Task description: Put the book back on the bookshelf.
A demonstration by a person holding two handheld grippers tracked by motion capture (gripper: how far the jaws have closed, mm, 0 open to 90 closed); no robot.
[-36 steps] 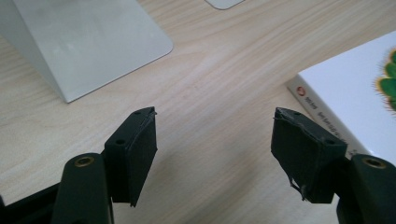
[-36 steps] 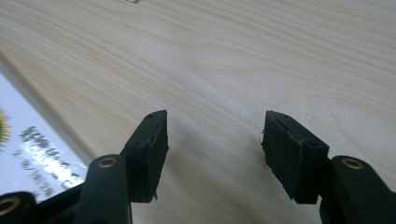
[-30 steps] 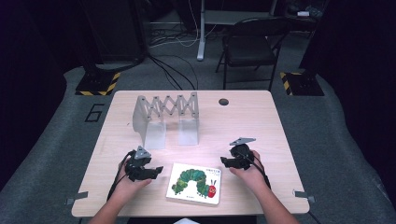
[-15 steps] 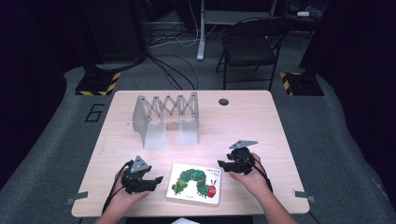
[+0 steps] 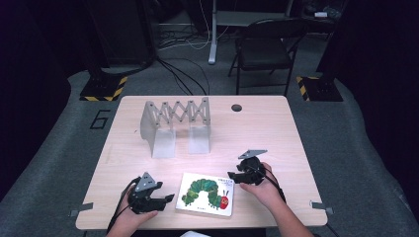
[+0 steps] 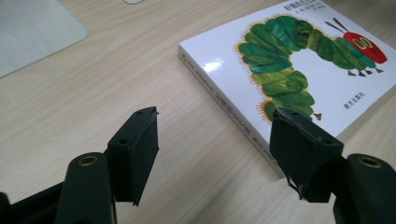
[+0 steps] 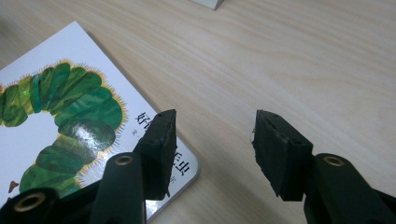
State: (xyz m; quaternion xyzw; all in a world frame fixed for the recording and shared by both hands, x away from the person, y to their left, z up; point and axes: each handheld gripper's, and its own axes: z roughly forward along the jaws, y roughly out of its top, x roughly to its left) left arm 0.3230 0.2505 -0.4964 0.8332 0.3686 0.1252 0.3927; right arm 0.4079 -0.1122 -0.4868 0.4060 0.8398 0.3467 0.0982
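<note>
Grey folding rack (image 5: pixel 176 121) well beyond book (image 5: pixel 206 193), both tools apart.

table (image 5: pixel 276 128): light wood | on it: picture book (image 5: pixel 205 194), folding metal rack (image 5: pixel 175 126)

A large grey "6" (image 5: pixel 101 119) stands on the floor mat left of the table; the picture book's cover (image 6: pixel 299 65) carries small Chinese characters beneath the caterpillar, and more run along its spine (image 6: pixel 233 116) and near its corner (image 7: pixel 180 163), all too small or blurred to read surely.
</note>
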